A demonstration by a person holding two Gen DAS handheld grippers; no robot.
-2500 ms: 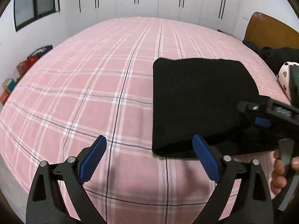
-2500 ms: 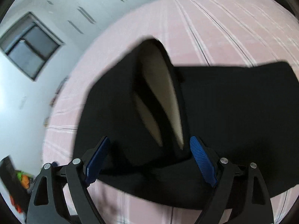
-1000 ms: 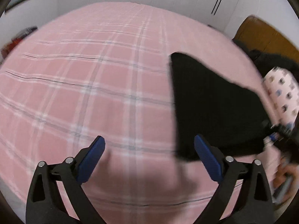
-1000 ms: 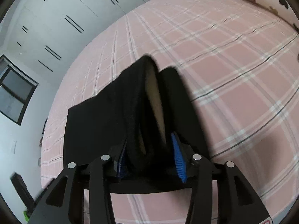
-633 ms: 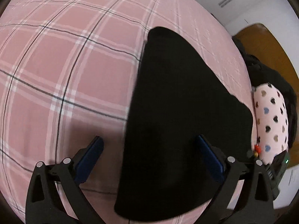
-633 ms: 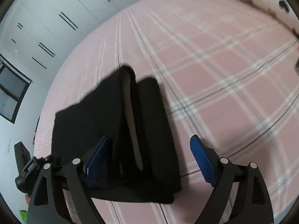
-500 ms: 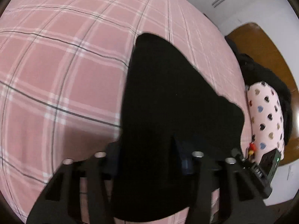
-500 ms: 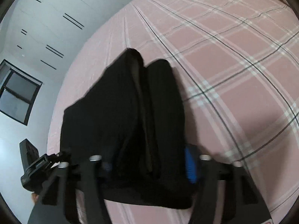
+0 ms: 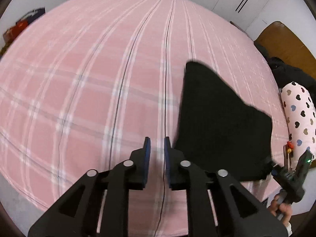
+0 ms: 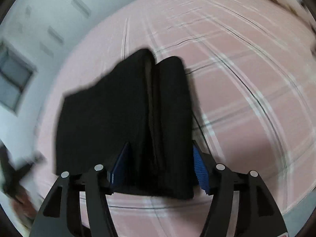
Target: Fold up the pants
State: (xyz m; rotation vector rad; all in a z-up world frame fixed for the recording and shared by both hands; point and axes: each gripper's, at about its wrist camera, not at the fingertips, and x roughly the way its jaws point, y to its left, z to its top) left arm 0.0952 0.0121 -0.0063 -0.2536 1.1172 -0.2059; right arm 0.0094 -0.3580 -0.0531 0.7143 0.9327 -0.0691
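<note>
We found the folded black pants [image 10: 126, 118] on the bed [image 9: 79, 79], the right gripper [image 10: 160, 165] fingers pinching their thick near edge. The left gripper [image 9: 157, 152], fingers nearly together, held nothing; the pants lay at its 2 o'clock. In our judgement, the stack should be kept level.

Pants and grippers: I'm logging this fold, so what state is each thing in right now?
Pants: folded into a thick bundle, on the bed.
Left gripper: nearly shut, holding nothing, beside the pants.
Right gripper: shut on the near end of the pants.
Pillow: lying at the bed's edge.
</note>
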